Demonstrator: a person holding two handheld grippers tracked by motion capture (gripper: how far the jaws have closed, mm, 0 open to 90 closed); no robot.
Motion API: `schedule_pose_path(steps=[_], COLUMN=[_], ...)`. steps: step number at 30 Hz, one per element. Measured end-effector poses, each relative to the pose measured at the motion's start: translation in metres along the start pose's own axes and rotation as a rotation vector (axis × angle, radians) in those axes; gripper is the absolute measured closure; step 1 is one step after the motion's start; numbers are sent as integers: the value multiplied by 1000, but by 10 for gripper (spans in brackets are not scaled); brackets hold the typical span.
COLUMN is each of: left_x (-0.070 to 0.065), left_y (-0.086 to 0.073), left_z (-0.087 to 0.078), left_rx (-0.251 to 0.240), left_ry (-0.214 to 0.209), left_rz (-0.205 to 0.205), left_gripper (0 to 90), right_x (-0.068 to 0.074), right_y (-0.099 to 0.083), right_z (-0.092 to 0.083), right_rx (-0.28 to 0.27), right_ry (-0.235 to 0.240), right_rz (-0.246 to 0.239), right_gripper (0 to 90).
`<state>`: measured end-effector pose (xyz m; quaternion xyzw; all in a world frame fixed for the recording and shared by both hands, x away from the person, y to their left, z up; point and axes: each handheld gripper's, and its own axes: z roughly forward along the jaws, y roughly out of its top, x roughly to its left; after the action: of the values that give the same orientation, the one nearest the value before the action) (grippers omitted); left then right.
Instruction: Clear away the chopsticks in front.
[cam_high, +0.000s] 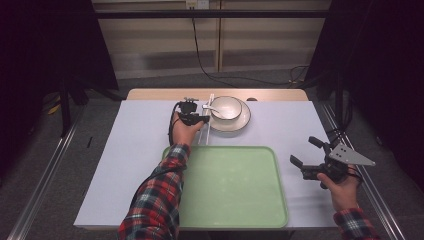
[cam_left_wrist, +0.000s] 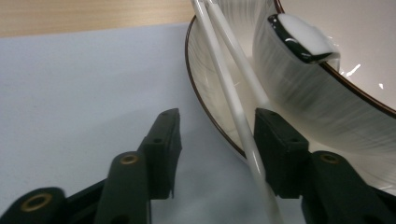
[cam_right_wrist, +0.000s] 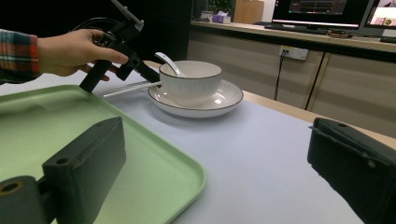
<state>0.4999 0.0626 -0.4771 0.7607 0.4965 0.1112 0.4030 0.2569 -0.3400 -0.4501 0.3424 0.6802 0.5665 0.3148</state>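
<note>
My left gripper (cam_left_wrist: 217, 135) straddles the white chopsticks (cam_left_wrist: 233, 100), jaws parted with one pad beside them, not yet clamped. The chopsticks, slim, glossy rods, lean on the saucer (cam_left_wrist: 205, 93) rim so the jaws can slip around them. The ribbed ceramic bowl (cam_high: 226, 107) holds a spoon (cam_left_wrist: 301, 39). My right gripper (cam_high: 312, 152) waits, jaws wide and empty, beside the matte green tray (cam_high: 240, 200).

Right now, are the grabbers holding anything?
No. The left gripper has the white chopsticks between its open jaws, one jaw touching them. The right gripper is open, empty.
</note>
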Motion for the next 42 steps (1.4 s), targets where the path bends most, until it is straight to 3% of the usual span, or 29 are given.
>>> schedule_pose_path(steps=[2, 4, 7, 12, 20, 25, 35, 42], left_x=[0, -2, -4, -7, -9, -11, -10, -10], left_y=[1, 2, 4, 6, 8, 9, 10, 11], left_z=[0, 0, 1, 3, 2, 2, 0, -1], left_rx=[19, 31, 46, 53, 67, 69, 71, 71], left_ry=[1, -1, 0, 15, 39, 60, 59, 61], left_rz=[4, -34, -49, -148, -249, -276, -371, -390], left_gripper=[554, 613, 666, 704, 751, 767, 795, 806], right_x=[0, 0, -1, 0, -1, -2, -2, -3], right_y=[0, 0, 0, 0, 0, 0, 0, 0], right_z=[0, 0, 0, -1, -1, -2, -2, -3], right_rx=[1, -1, -2, -1, -2, -13, -22, -25], right_ry=[1, 1, 2, 0, -4, -5, 10, -1], right_rz=[2, 0, -2, 8, 8, 5, -9, -4], right_gripper=[37, 37, 37, 37, 37, 38, 38, 38])
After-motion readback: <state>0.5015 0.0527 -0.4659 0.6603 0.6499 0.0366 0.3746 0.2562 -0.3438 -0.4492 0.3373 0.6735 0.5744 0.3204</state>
